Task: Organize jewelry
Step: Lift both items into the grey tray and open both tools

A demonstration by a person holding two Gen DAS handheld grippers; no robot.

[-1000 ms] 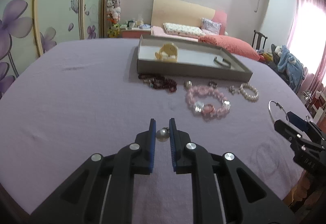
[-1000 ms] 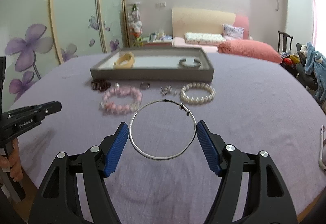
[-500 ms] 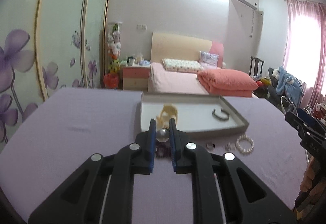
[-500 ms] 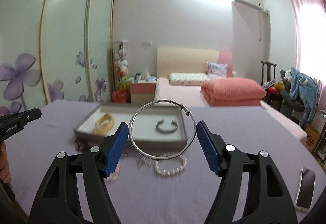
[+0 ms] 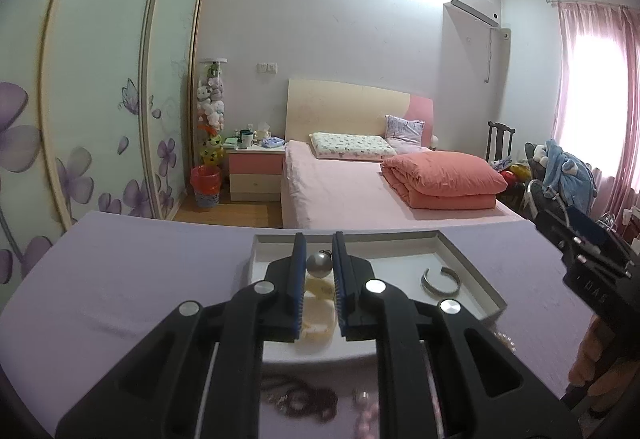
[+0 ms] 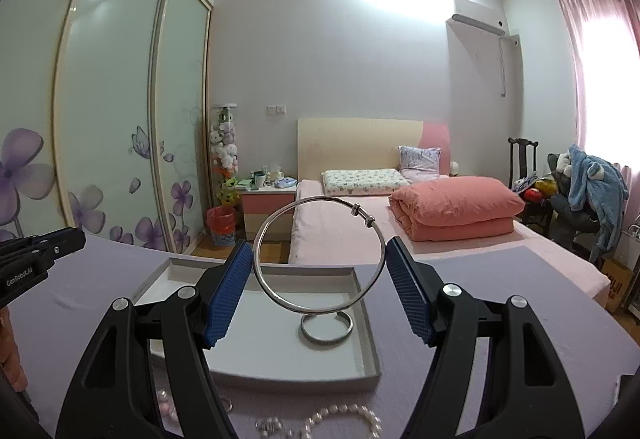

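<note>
- Left claw (image 5: 318, 267): nearly closed, pads pinching a small silver ball pendant (image 5: 319, 265). It is carried in the air over the near part of the grey tray (image 5: 472, 271).
- Right claw (image 6: 320, 275): spread wide, pads bearing on opposite sides of a thin silver bangle (image 6: 320, 255), held upright above the tray (image 6: 366, 339).
- Tray contents: an open silver cuff (image 5: 441, 281) and a cream bangle (image 5: 318, 307), the latter partly hidden behind the left claw.
- Still loose on the purple surface (image 6: 500, 299), before the tray: pearl bracelet (image 6: 340, 419), dark bead strand (image 5: 300, 397), small rings.
- Risk: the ball is round and smooth; any slackening or tilt may squirt it out, and it would likely roll off the surface.
- Risk: the bangle is gripped only at two edge points; it may pivot or spring free.
- Risk: both claws converge on one tray; collision or dropping onto the cuff is possible.
</note>
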